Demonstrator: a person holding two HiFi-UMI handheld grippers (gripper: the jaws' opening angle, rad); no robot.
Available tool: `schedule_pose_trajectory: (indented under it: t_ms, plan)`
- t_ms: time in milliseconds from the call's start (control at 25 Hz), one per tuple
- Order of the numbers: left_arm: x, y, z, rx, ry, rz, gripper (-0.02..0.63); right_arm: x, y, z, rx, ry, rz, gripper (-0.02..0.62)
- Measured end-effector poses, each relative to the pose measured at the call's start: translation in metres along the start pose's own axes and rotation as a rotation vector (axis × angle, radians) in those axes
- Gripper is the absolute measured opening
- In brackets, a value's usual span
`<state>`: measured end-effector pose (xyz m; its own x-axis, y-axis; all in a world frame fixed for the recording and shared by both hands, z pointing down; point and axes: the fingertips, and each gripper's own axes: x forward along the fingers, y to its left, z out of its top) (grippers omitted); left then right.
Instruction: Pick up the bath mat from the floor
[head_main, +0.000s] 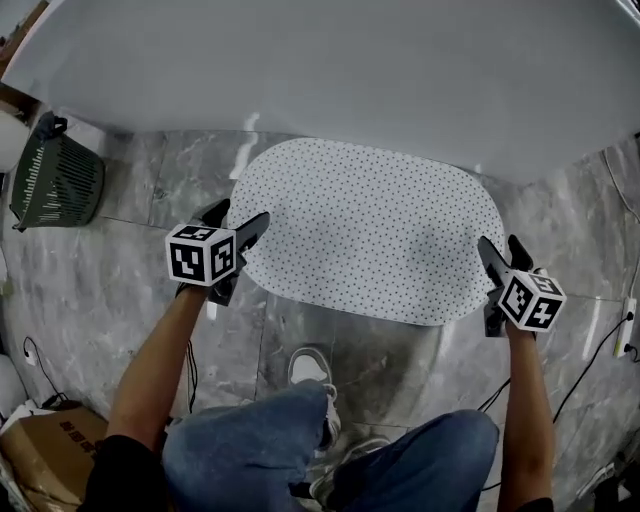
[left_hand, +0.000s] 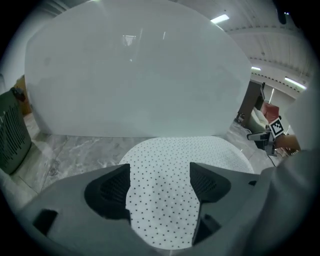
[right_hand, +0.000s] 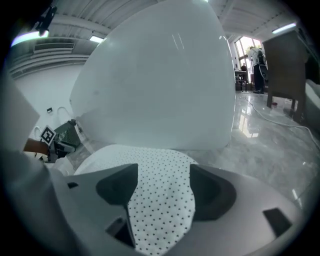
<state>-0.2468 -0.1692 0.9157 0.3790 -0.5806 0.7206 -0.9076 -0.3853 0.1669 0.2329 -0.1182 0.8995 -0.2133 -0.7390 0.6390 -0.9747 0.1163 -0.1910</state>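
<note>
Light was cool, even and a touch dim in the head view; a soft grey shadow lay across the bath mat (head_main: 430, 245) and on the marble floor (head_main: 380, 345) just below it; both gripper views bowed hard at the rim, corners black; ceiling strip lights (left_hand: 220, 19) burned out white; daylight from a window (right_hand: 248, 42) glared off the polished floor.

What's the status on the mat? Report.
Both open: left hand-held gripper, right hand-held gripper, one at each end. Dotted bath mat spread on floor, not gripped. Nothing on it.
</note>
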Motion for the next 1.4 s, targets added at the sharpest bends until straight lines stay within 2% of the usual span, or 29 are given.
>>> schedule_pose_trajectory:
  t_ms: [200,520,640,800,1160,1400]
  plan:
    - [0.032,0.035,-0.038,-0.045,0.065,0.029,0.403,0.026,-0.019,-0.036,0.005,0.067,-0.014,0.336]
    - [0.062,0.071,-0.068,-0.026,0.17,0.082,0.426,0.045,-0.054,-0.082,0.007,0.202,-0.076,0.373]
    - [0.07,0.078,-0.075,-0.029,0.178,0.099,0.431,0.048,-0.065,-0.094,0.013,0.231,-0.115,0.397]
    - [0.074,0.09,-0.08,-0.067,0.19,0.133,0.451,0.051,-0.068,-0.105,0.022,0.28,-0.125,0.414]
    - [0.079,0.084,-0.082,-0.066,0.162,0.108,0.454,0.051,-0.075,-0.116,0.006,0.317,-0.174,0.414]
    - [0.077,0.08,-0.082,-0.073,0.144,0.111,0.391,0.053,-0.078,-0.114,0.019,0.282,-0.18,0.39]
